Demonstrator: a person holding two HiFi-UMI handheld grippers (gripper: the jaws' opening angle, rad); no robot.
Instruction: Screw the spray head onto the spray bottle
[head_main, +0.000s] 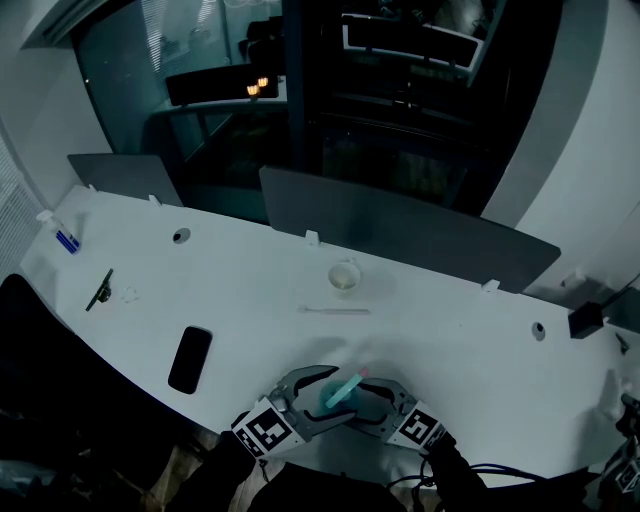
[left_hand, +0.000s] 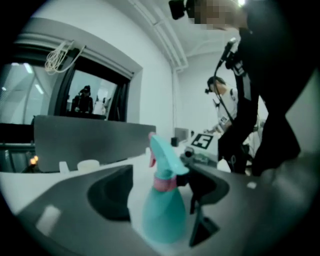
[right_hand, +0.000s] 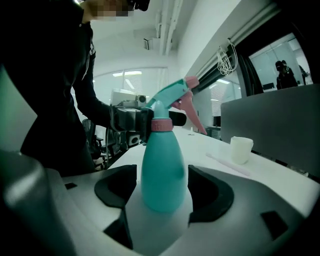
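Teal spray bottle caught between both grippers at the near edge of the white worktop (head_main: 250, 300)

Grey divider panels (head_main: 400, 235) run along the far edge. The right gripper (right_hand: 162, 192) has its fingers (right_hand: 210, 192) snug on the fat body of the spray bottle (right_hand: 162, 170), so that one's grasping it. The left gripper (left_hand: 160, 195) is up around the neck with its fingers (left_hand: 112, 192) spread and released, one well off the plastic. The spray head (right_hand: 170, 95) sits on top over a pink collar (right_hand: 161, 125), and the whole bottle looks tipped in the head view. A black phone (head_main: 190, 359) lies near the same edge, off to the left. A small white cup (head_main: 344, 276) stands mid-worktop toward the dividers, with a thin white stick (head_main: 335, 310) just in front of it.
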